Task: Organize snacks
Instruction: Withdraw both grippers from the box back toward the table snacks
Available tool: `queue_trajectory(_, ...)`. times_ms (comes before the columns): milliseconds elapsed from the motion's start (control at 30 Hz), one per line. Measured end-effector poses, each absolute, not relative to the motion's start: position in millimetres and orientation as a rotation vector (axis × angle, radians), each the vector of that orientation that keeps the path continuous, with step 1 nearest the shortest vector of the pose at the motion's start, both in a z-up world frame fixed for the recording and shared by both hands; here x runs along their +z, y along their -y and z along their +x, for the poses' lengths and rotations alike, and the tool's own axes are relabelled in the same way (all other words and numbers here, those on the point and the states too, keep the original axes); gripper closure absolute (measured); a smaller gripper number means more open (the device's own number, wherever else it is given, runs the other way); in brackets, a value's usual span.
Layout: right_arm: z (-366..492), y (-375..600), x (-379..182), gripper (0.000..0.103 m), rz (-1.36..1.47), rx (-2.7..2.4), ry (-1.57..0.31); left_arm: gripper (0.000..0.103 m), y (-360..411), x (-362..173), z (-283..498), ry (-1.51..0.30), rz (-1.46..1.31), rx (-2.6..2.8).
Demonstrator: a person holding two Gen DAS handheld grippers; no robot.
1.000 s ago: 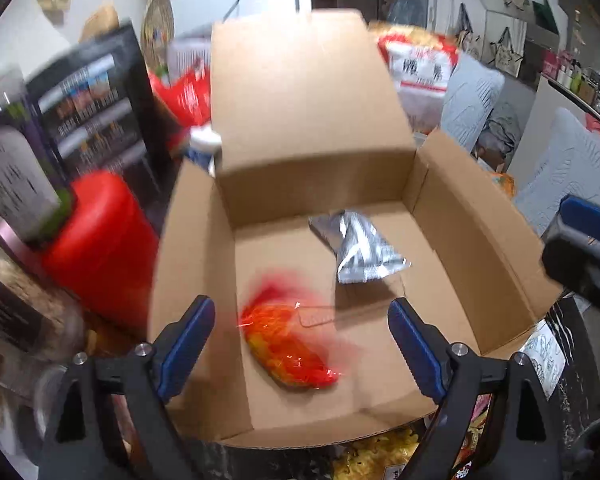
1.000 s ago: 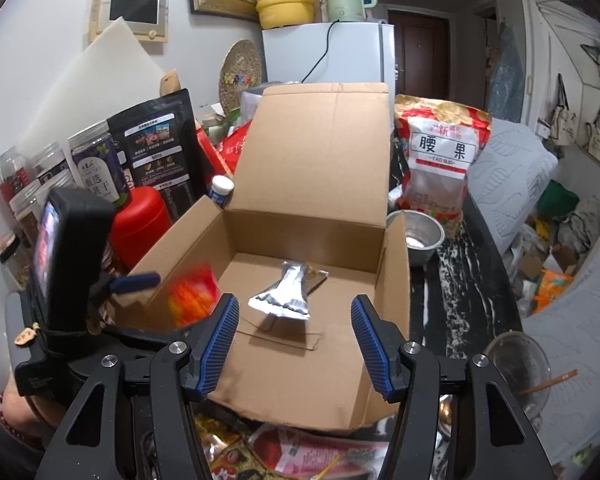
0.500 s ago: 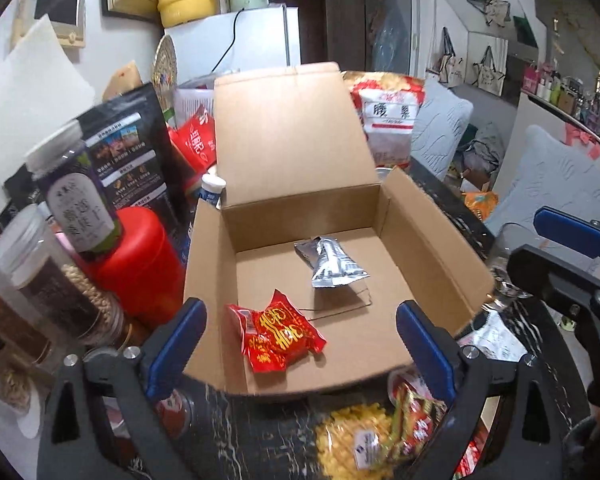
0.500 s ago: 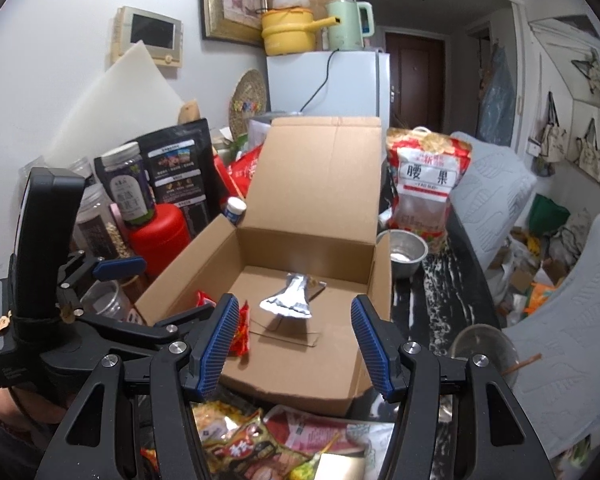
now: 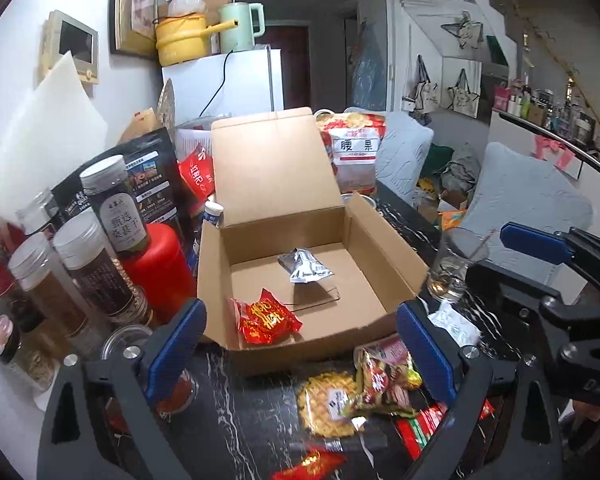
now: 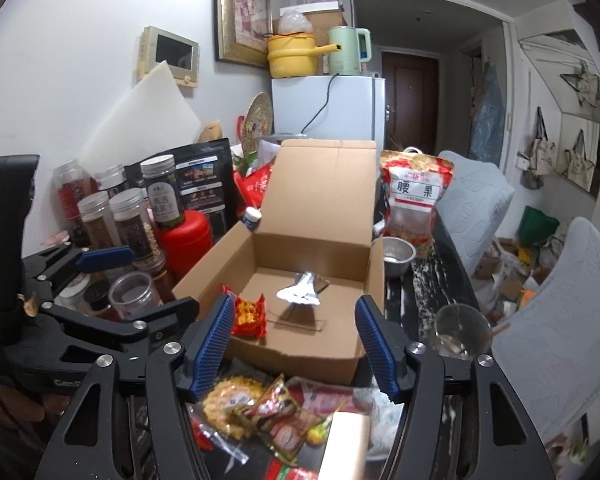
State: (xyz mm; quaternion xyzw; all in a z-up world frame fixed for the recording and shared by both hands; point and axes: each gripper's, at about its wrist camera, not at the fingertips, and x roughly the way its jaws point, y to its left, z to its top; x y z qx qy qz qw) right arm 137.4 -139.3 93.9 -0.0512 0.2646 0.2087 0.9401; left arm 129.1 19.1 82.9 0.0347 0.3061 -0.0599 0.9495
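Note:
An open cardboard box (image 5: pixel 380 248) (image 6: pixel 364 280) stands on the black marble table. Inside lie a red snack packet (image 5: pixel 266 317) (image 6: pixel 250 316) at the front left and a silver packet (image 5: pixel 305 267) (image 6: pixel 300 289) in the middle. Loose snacks lie in front of the box: a yellow waffle-like pack (image 5: pixel 326 404) (image 6: pixel 228 400), a green-red pack (image 5: pixel 384 384) (image 6: pixel 280 412) and a red packet (image 5: pixel 312 465). My left gripper (image 5: pixel 300 354) is open and empty, above the loose snacks. My right gripper (image 6: pixel 296 346) is open and empty, short of the box front.
Jars (image 5: pixel 112 216), a red canister (image 5: pixel 160 272) and black pouches crowd the left. A glass (image 5: pixel 454 264) (image 6: pixel 460 332) stands right of the box. A steel bowl (image 6: pixel 398 254) and a big cashew bag (image 6: pixel 414 200) sit behind it. A beige block (image 6: pixel 346 440) lies in front.
The red packet dropped from my left gripper into the box and now lies still. Both grippers pulled back from the box, bringing the loose snacks on the table into view.

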Motion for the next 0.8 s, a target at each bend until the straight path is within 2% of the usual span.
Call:
queue_trajectory(467, 83.7, 148.2, 80.0, 0.037, -0.072, 0.413, -0.545, 0.006, -19.8, 80.2, 68.7, -0.594, 0.090, -0.181)
queue_trajectory(800, 55.9, 147.4, 51.7, 0.035, -0.056, 0.407, -0.582, 0.006, -22.7, 50.4, 41.7, -0.626, 0.120, -0.219)
